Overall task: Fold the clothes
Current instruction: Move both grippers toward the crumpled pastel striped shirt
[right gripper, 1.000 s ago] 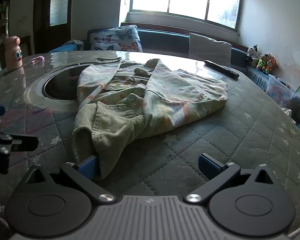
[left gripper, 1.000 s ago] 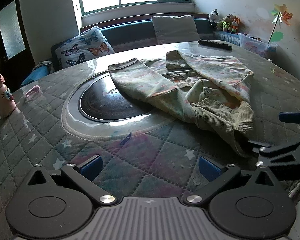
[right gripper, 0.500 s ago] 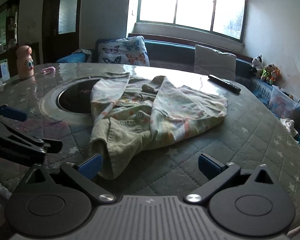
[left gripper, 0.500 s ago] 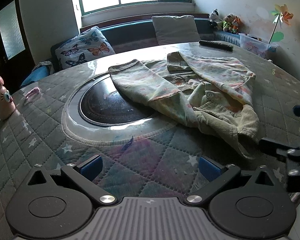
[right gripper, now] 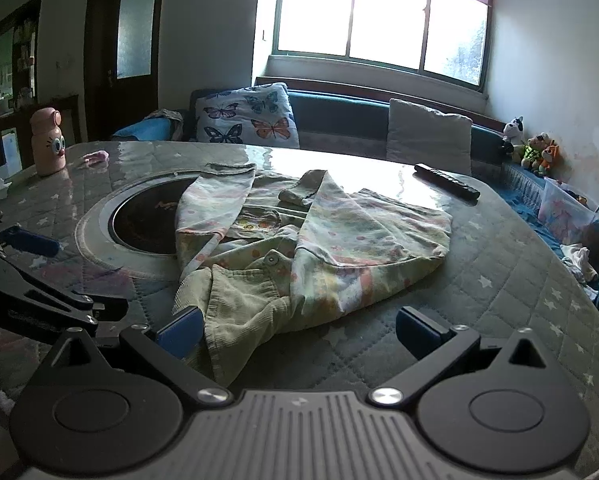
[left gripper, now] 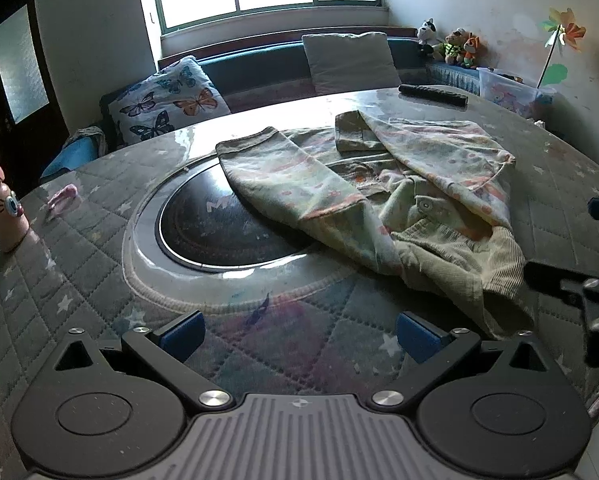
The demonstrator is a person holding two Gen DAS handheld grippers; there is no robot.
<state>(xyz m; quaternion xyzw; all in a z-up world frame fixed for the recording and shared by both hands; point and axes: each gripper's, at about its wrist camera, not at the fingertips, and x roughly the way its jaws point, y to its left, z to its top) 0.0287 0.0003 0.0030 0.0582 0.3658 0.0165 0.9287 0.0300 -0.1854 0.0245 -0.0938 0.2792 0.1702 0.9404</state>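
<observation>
While the pale green, flower-printed corduroy garment [left gripper: 383, 196] lies crumpled on the round table covered by a grey quilted star-pattern cloth [left gripper: 79, 280], both claws are held low over the near edge of that table. The left claw [left gripper: 298, 334] is levelled just above the cloth, aimed across the table towards the window; its blue-padded fingers [left gripper: 181, 332] are spread wide apart and nothing is gripped between them (only bare quilting is seen in the gap). The right claw [right gripper: 299, 330] is likewise spread wide and holds nothing, though the garment's ribbed corduroy hem [right gripper: 235, 320] is draped into the gap beside its left finger pad [right gripper: 179, 330]; whether the pad is actually touched by the fabric cannot be told. In the left wrist view the right claw's black linkage [left gripper: 571, 292] is seen at the right edge, just beside the garment's near corner. The garment is spread partly over the dark glass hob set in the table's middle [left gripper: 219, 228], one sleeve [left gripper: 283, 176] laid across its rim. A black remote control [right gripper: 446, 181] is seen on the far side, and a pink cartoon-eyed bottle [right gripper: 48, 141] stands upright at the left, well apart from the garment.
</observation>
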